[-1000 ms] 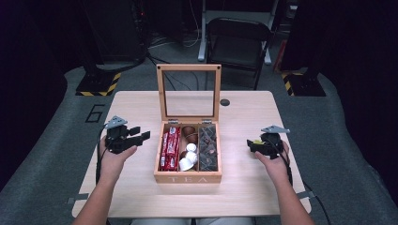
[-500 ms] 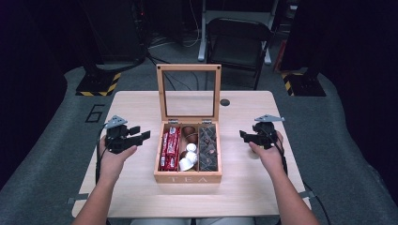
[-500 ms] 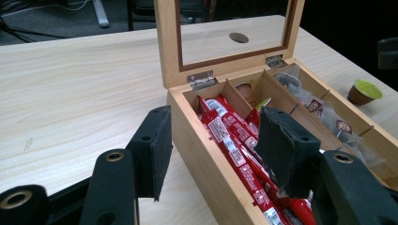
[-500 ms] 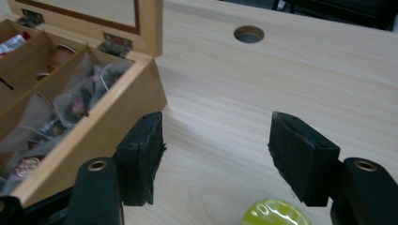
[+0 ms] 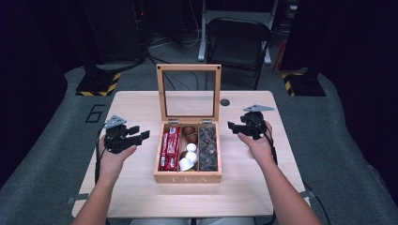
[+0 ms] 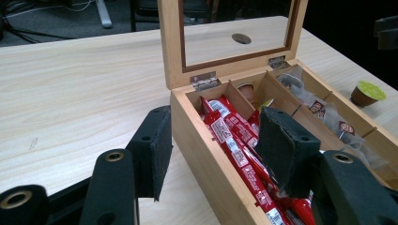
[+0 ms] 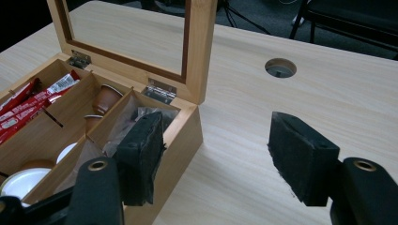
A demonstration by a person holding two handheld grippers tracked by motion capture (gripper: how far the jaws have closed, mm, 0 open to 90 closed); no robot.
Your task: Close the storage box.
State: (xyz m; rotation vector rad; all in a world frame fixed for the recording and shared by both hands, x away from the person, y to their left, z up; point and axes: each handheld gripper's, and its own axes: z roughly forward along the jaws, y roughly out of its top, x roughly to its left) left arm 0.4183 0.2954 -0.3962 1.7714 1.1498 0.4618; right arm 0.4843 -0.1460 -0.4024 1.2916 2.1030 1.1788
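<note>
Tongs, two pairs, both empty. Left gripper (image 5: 133,136) hovers just off the left wall of the tea box (image 5: 187,177), jaws spread, nothing between the pads; its own view has one pad over the table (image 6: 70,93) and the other over the left compartment. Right gripper (image 5: 238,127) sits near the box's right rear corner, jaws spread and bare — they have just been closing a little, on nothing.

Box stands mid-table, glass lid (image 5: 189,91) upright on its hinges. Contents — red sachets (image 5: 170,149) in the left compartment, capsules (image 5: 187,157) in the middle, dark wrapped tea bags (image 5: 208,146) in the right.

Progress, as judged: lid is already up, nothing is picked or gripped; any handling of contents or lid seems yet to come.

View differences: left gripper view shows a green-topped capsule (image 6: 368,93) lying on the table beyond the box's far side. Right gripper view shows the round hole (image 7: 280,67) in the tabletop close up, and the hinges (image 7: 159,89).
</note>
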